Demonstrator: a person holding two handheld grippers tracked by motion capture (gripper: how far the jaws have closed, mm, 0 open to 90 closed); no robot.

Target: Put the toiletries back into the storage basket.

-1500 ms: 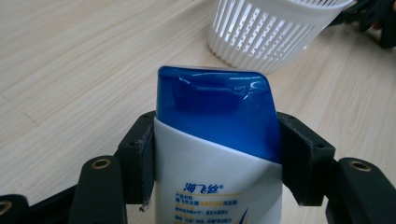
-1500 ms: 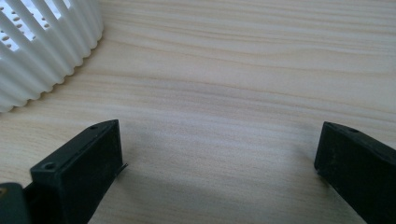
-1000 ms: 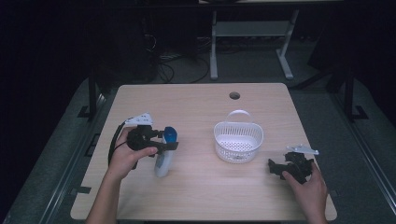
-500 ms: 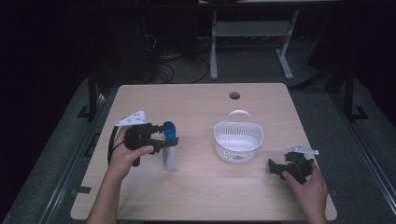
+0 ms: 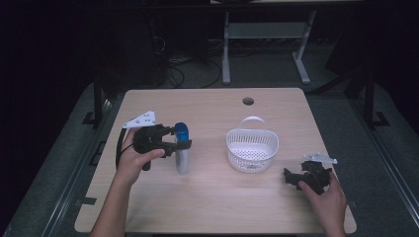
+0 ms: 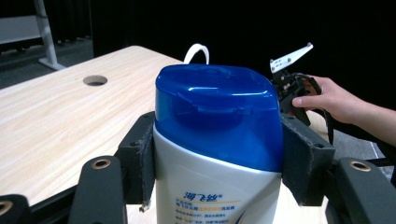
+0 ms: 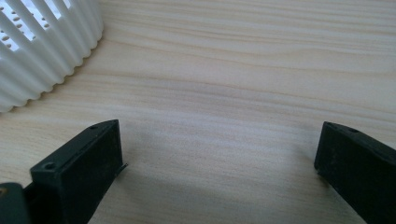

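Observation:
A white shampoo bottle (image 5: 183, 160) with a blue cap (image 6: 217, 102) stands upright on the left half of the wooden table (image 5: 207, 197). My left gripper (image 5: 180, 142) is shut on it just below the cap, a black pad (image 6: 140, 158) pressed on each side. My right gripper (image 5: 290, 177) rests low on the table at the right, its jaws wide open over bare wood (image 7: 219, 158). A white slatted basket (image 5: 252, 148) with a handle sits between the two grippers, and its wall (image 7: 42, 42) shows close by in the right gripper view.
A round cable hole (image 5: 248, 101) lies near the table's far edge. Dark floor, cables and a grey desk frame (image 5: 267, 34) lie beyond the table. Bare wood stretches along the front of the table between the person's two forearms.
The bottle, held tilted a second ago, now stands upright in the left gripper and has shifted slightly. The right gripper has not moved.

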